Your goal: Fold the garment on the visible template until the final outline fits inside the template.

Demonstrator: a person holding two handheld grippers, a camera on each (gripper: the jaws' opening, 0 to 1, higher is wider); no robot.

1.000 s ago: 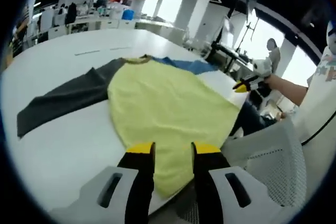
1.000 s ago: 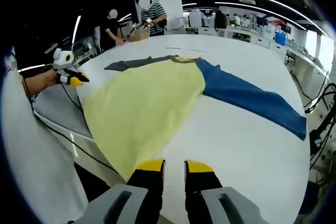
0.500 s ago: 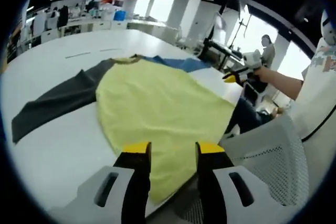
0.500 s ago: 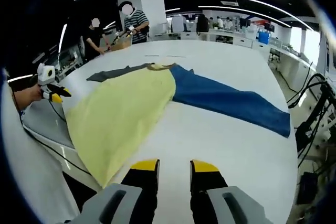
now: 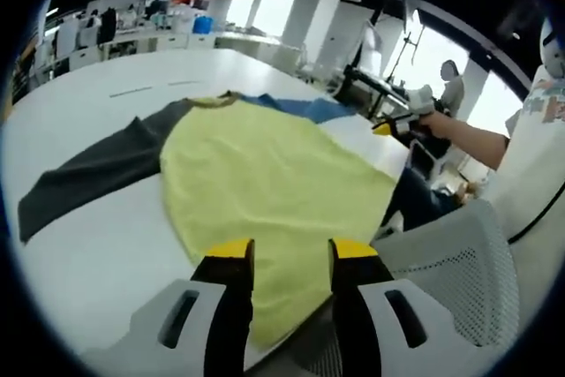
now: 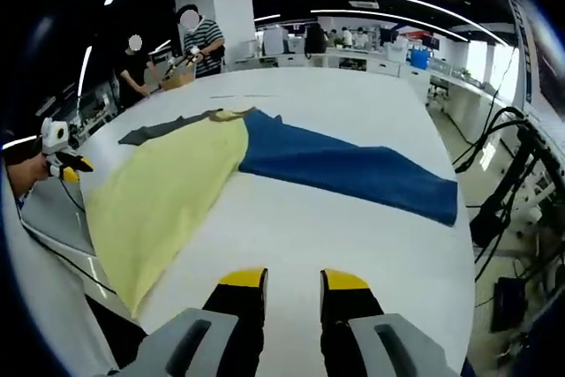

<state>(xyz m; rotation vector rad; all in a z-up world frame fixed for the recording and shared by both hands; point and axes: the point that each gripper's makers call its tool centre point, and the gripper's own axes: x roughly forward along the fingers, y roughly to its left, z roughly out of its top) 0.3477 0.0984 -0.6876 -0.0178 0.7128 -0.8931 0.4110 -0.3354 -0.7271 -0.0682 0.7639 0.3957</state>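
Shirt [image 5: 265, 183] flat on white table [image 6: 353, 236], hem hanging off near edge. Left gripper [image 5: 287, 258] and right gripper [image 6: 293, 282] both spread, holding nothing. Imo pinch blue sleeve [image 6: 353, 169] first, fold inward flat.

Garment [image 5: 265, 183] spread flat on the desk [image 5: 97, 245], its hem hanging over the near edge, one sleeve [image 5: 88, 174] reaching left — the other sleeve [image 6: 353, 169] reaching right, chair [image 5: 450, 262] beside the desk's edge, two people [image 6: 199, 37] standing behind the far end.
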